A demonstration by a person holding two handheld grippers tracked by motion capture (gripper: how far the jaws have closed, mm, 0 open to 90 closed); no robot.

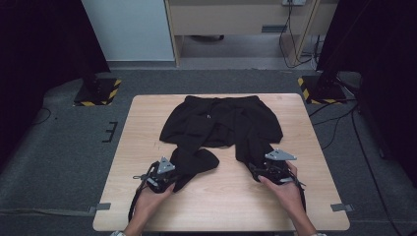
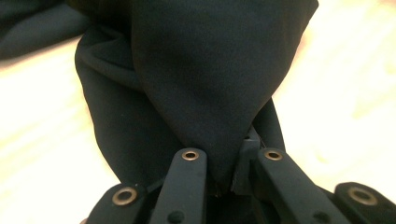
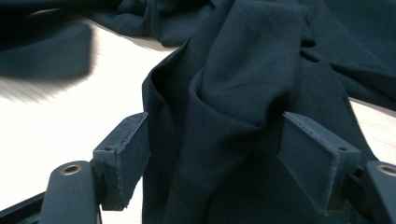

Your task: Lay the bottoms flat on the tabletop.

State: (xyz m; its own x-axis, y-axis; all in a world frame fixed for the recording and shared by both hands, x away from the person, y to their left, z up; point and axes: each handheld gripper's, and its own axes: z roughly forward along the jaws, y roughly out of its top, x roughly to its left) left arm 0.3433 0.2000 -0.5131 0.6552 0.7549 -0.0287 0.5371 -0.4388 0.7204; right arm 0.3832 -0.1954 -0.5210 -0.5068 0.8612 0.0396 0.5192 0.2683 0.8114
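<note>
the hands come in at the near edge of the table [image 1: 147, 206], each working a gripper at one leg of the black shorts [image 1: 221, 120]. the left gripper [image 1: 164, 179] is pinched tight on the hem of the left leg; in the left gripper view the cloth [image 2: 205, 79] bunches into a point that vanishes between the closed jaws. the right gripper [image 1: 268, 172] stands wide, its two pads set either side of a fold of the right leg [image 3: 243, 107] without pressing on it.

the shorts lie spread across the middle of the table, waistband at the far side, legs toward the person. the left leg is crumpled and dragged in toward the left gripper; the right leg runs straight down under the right gripper.

this looks like the step of taking hold of both leg ends before a fold or a straightening pull. one side is gripped, the other not yet. the next move calls for the right jaws to close on the fold between them, low enough to catch both layers of cloth. then both hands could lift or pull evenly, so the shorts do not skew.
</note>
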